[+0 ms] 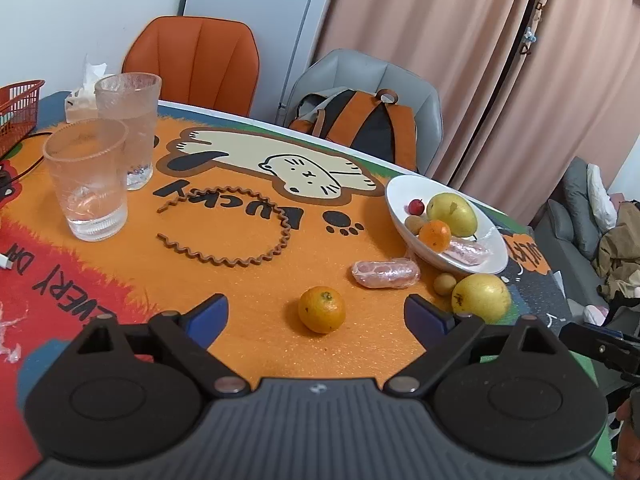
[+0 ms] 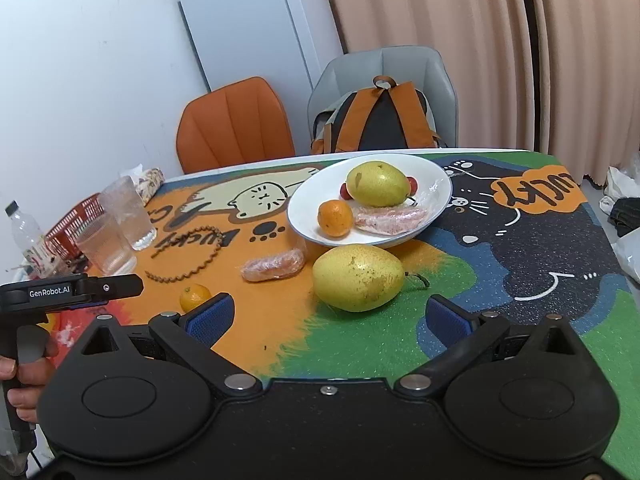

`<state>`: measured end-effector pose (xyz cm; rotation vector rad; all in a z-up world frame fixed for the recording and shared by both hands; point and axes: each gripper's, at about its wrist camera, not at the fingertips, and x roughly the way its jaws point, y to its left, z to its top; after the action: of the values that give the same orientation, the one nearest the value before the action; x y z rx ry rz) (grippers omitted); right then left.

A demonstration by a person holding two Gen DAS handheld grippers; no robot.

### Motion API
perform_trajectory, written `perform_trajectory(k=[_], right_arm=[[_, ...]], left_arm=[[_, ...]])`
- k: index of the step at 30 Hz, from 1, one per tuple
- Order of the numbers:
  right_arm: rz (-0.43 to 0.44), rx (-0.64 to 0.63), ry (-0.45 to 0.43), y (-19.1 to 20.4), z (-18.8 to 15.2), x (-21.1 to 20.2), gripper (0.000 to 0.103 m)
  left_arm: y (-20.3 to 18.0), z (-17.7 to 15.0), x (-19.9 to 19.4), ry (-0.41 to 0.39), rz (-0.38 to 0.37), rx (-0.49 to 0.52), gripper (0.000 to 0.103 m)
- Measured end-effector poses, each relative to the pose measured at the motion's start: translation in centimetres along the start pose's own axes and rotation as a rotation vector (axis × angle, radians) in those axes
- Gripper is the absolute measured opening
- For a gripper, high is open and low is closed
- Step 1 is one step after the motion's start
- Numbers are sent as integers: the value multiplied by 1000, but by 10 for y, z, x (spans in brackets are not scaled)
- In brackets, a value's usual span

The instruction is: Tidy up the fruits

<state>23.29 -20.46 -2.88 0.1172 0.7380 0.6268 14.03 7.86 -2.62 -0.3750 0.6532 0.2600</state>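
A white plate (image 1: 400, 196) (image 2: 304, 208) holds a yellow pear (image 1: 452, 209) (image 2: 378, 184), an orange (image 1: 435, 235) (image 2: 335, 218), a small red fruit (image 1: 416, 206), a longan (image 1: 413, 224) and a wrapped pink item (image 1: 466, 251) (image 2: 390, 218). On the mat lie a loose orange (image 1: 322, 309) (image 2: 195, 297), a second pear (image 1: 481, 297) (image 2: 358, 278), a longan (image 1: 445, 283) and another wrapped pink item (image 1: 385, 273) (image 2: 273, 266). My left gripper (image 1: 316, 314) is open, just short of the loose orange. My right gripper (image 2: 330, 320) is open, just short of the loose pear.
Two glass tumblers (image 1: 90, 176) (image 2: 116, 232), a wavy brown hair band (image 1: 236, 228), a red basket (image 1: 16, 112), a tissue pack (image 1: 82, 100) and a plastic bottle (image 2: 24, 228) are at the left. Orange and grey chairs with a backpack (image 2: 380, 120) stand behind the table.
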Motion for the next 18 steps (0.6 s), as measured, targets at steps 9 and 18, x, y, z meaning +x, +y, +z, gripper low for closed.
perform_trajectory(k=[9, 18], right_arm=[[-12, -20, 30, -1, 0, 31, 103], [-20, -35, 53, -4, 0, 55, 103]], left_arm=[[4, -8, 36, 48, 14, -29, 79], [2, -15, 60, 86, 33, -32, 67]])
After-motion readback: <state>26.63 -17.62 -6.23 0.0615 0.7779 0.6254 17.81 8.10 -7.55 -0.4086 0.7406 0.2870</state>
